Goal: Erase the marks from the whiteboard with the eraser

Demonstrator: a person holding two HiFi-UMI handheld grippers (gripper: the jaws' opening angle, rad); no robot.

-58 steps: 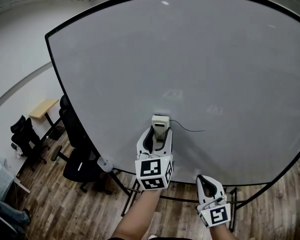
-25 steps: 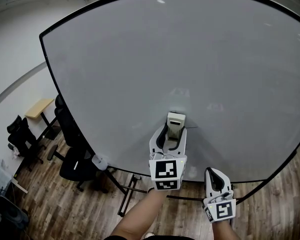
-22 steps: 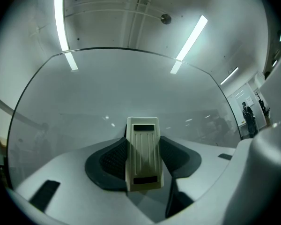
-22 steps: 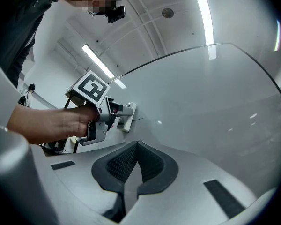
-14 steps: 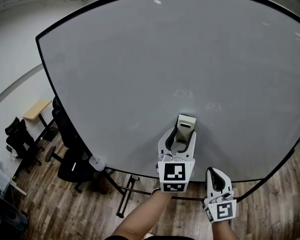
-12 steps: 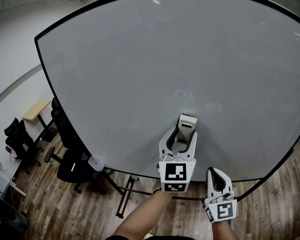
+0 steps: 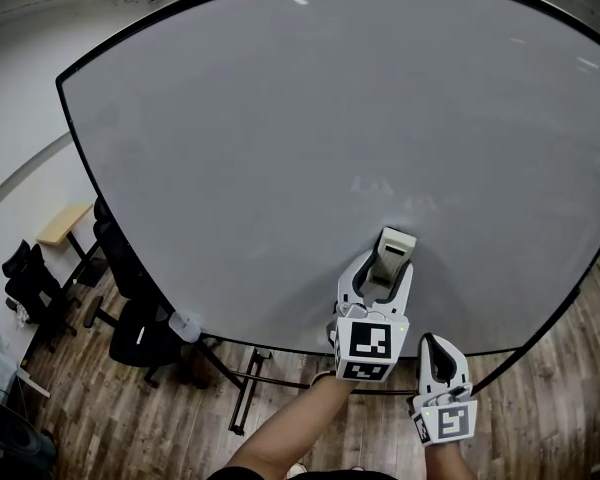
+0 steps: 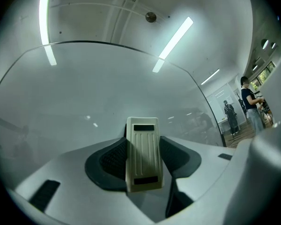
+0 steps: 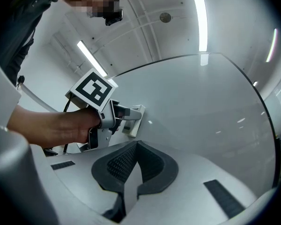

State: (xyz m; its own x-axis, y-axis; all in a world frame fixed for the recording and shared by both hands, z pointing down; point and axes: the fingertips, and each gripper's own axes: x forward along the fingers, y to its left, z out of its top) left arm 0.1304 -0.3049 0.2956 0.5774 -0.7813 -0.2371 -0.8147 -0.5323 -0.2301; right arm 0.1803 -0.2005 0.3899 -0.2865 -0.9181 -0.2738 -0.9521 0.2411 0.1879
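Note:
A big whiteboard [image 7: 310, 138] fills the head view, and I see no marks on it, only faint smudges [image 7: 375, 185] near the middle. My left gripper [image 7: 388, 260] is shut on the cream eraser [image 7: 394, 249], which presses flat against the board's lower right part. In the left gripper view the eraser [image 8: 142, 154] sits clamped between the dark pads, its far end on the board [image 8: 107, 88]. The right gripper view shows the eraser [image 9: 133, 119] against the board from the side. My right gripper [image 7: 438, 353] hangs lower, below the board's edge, shut with nothing held; its pads [image 9: 138, 165] meet.
Black office chairs [image 7: 130, 318] and a small wooden table [image 7: 65, 224] stand on the wood floor to the left of the board. The board's stand legs [image 7: 242, 388] reach the floor below it. People stand far off [image 8: 250, 102] in the left gripper view.
My left gripper has slid the eraser rightward and slightly down along the board. The thin dark line seen beside the eraser in the earliest frame is gone. The right gripper barely moved.

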